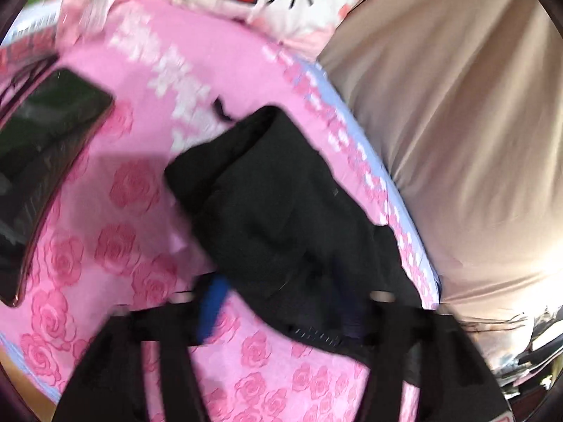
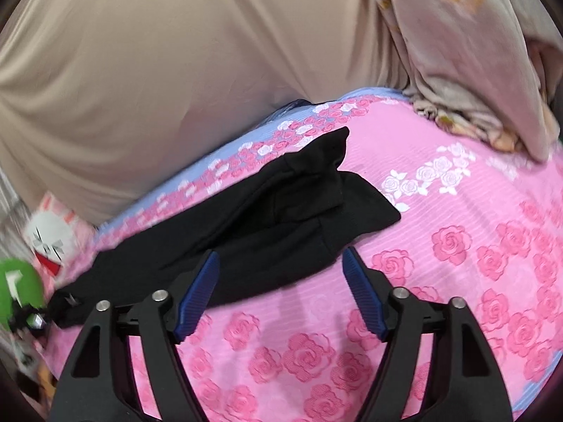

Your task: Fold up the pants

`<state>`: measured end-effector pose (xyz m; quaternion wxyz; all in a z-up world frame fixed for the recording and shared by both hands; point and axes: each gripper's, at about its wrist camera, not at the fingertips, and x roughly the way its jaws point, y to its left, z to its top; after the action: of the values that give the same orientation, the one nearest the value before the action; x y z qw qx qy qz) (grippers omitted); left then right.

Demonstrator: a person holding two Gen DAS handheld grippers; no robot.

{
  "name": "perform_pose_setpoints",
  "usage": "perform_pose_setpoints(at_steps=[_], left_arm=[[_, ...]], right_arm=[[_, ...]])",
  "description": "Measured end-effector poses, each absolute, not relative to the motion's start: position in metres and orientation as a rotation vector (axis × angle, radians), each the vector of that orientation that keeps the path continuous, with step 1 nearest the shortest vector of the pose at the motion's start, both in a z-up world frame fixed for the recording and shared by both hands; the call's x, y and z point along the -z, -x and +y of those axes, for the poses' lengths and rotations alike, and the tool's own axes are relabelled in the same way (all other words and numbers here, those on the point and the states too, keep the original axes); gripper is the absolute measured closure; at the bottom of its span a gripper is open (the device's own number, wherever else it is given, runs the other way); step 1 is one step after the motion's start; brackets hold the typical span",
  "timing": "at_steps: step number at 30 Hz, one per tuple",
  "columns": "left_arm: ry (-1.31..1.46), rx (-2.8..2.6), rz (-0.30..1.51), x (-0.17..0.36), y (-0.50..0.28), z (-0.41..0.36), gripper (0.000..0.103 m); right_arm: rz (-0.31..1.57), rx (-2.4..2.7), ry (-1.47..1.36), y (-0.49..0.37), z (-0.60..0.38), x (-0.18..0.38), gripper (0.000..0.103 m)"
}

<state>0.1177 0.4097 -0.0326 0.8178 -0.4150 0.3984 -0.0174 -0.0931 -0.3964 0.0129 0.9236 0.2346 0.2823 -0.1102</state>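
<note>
Right gripper (image 2: pixel 281 277) stands wide open and empty, tips over the near hem of the black pants (image 2: pixel 267 218), which lie bunched along the bed (image 2: pixel 457 281) edge; left gripper (image 1: pixel 281 313) is blurred, jaws apart, pants between them, grip not clear. Risk, as judged: a shallow pinch takes one layer only, and the fold drags the bundle off the 11 o'clock edge. Open room lies from 3 to 6 o'clock; phone (image 1: pixel 45 161) crowds the left gripper at 9.
</note>
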Motion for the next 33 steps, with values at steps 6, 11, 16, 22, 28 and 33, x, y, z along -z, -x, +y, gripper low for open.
perform_pose_setpoints(at_steps=[6, 11, 16, 22, 28, 33], left_arm=[[0.941, 0.055, 0.884, 0.044, -0.146, 0.416, 0.041], [0.976, 0.031, 0.931, 0.059, -0.144, 0.419, 0.057], [0.935, 0.026, 0.948, 0.054, -0.155, 0.421, 0.088], [0.809, 0.051, 0.887, 0.001, -0.168, 0.415, 0.094], [0.759, -0.025, 1.002, 0.048, -0.173, 0.418, 0.092], [0.857, 0.016, 0.953, 0.043, -0.153, 0.433, 0.089]], right_arm=[[0.607, 0.245, -0.571, 0.067, -0.423, -0.010, 0.032], [0.579, 0.181, -0.735, 0.033, -0.438, -0.018, 0.019], [0.756, 0.221, -0.641, -0.039, -0.433, -0.004, 0.094], [0.432, 0.074, -0.476, 0.010, -0.403, -0.084, 0.100], [0.811, 0.255, -0.555, 0.030, -0.442, 0.022, 0.085], [0.735, 0.262, -0.609, 0.054, -0.447, 0.011, 0.055]])
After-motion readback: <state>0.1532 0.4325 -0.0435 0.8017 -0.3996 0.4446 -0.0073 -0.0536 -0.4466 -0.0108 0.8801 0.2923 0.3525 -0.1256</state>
